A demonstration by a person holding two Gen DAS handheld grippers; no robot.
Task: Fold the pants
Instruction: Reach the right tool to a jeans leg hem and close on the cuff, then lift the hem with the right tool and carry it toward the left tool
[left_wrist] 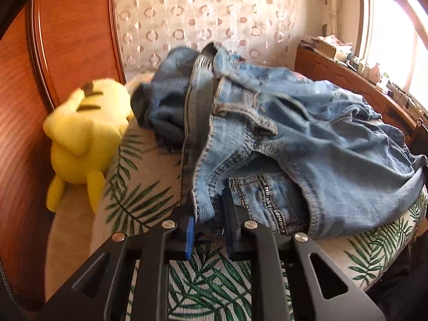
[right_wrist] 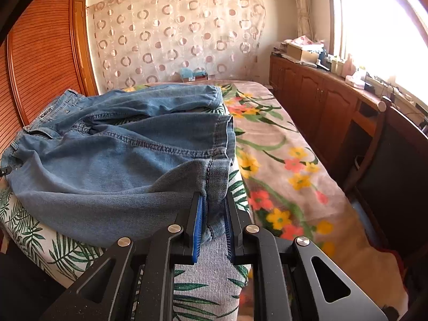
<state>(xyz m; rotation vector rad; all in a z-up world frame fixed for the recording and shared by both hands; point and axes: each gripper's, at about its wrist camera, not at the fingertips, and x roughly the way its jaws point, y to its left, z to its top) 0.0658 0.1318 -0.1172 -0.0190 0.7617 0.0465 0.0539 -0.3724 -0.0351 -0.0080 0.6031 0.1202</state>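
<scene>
The jeans (left_wrist: 281,133) lie crumpled on a bed, on a leaf-print cover (left_wrist: 139,200) at the near end. In the left wrist view the waistband end faces the camera, with belt loops and a pocket trimmed with a lettered strip. The left gripper (left_wrist: 207,214) has its jaws clenched on a hanging edge of denim at the waist; the cloth runs up between the two black fingers, past the blue pad on the left one.

A yellow plush toy (left_wrist: 85,139) sits left of the jeans, against a wooden louvred wardrobe (left_wrist: 67,40).

In the right wrist view the two legs stretch away from the camera, the hems toward a floral blanket (right_wrist: 281,160) that covers the far part of the bed. The right gripper (right_wrist: 214,214) grasps the near leg's hem at its side seam, blue pads pressed on the fold.

A curtain with ring patterns (right_wrist: 174,40) hangs behind the bed. A wooden cabinet (right_wrist: 321,101) with clutter on top runs under the bright window on the right.
</scene>
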